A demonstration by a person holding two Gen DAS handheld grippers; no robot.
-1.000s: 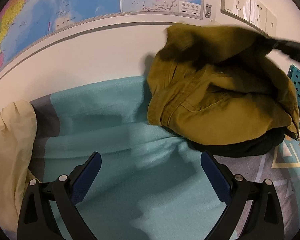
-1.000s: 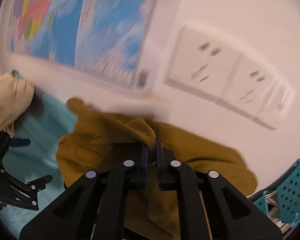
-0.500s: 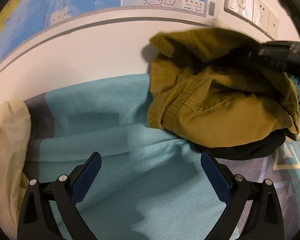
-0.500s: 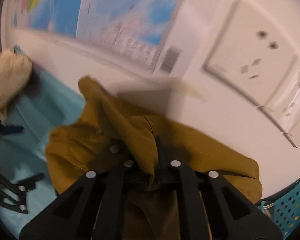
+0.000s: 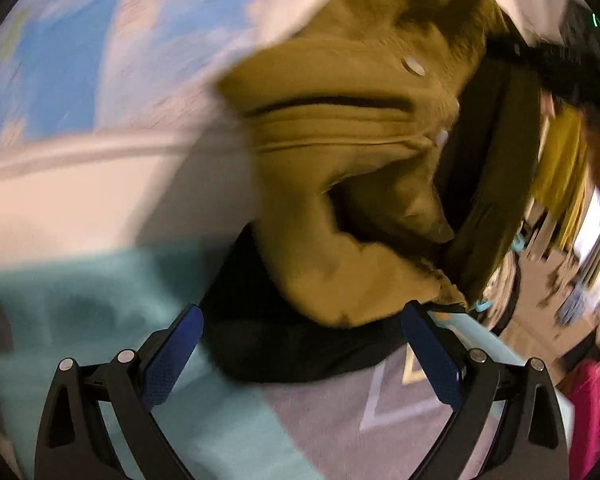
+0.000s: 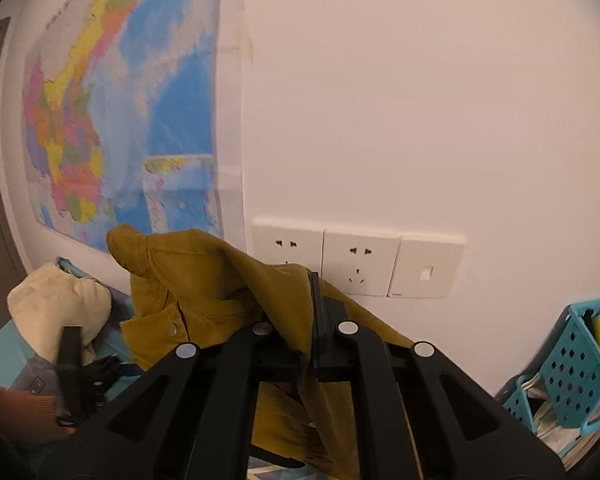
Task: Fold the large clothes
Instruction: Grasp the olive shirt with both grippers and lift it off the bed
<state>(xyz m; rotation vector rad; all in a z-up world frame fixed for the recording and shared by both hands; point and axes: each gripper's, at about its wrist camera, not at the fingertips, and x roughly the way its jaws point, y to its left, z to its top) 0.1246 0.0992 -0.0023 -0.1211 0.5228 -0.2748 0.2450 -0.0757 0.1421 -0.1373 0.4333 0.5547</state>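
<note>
Right jaws: the right gripper (image 6: 306,344) is clamped tight on a fold of the mustard jacket (image 6: 204,280), cloth draped over and hanging below both fingers.
Left jaws: the left gripper (image 5: 300,352) stands wide with nothing between its pads; the jacket (image 5: 352,184) hangs just ahead of and above them.
Beneath: a dark garment (image 5: 284,344) lies between the left fingers, on the teal bedsheet (image 5: 84,304).
Doing it well: probably let the jacket hang free, then pinch a second corner or shoulder with the free gripper before spreading it flat.
Pose: both grippers tilt gently downward toward the wall.
Beyond: wall sockets (image 6: 356,260), map (image 6: 112,112).
</note>
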